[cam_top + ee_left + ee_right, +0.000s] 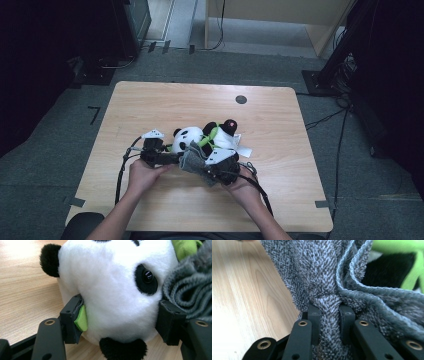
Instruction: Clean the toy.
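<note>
Wooden table [150, 100], grey carpet floor [45, 150].

Setting: a lab or test room — not a home. A bare light-wood table [165, 102] stands alone on grey carpet [60, 125], with tape marks [94, 114] on the floor, cables [325, 120] trailing across it, and dark equipment stands [345, 45] at the edges.
</note>
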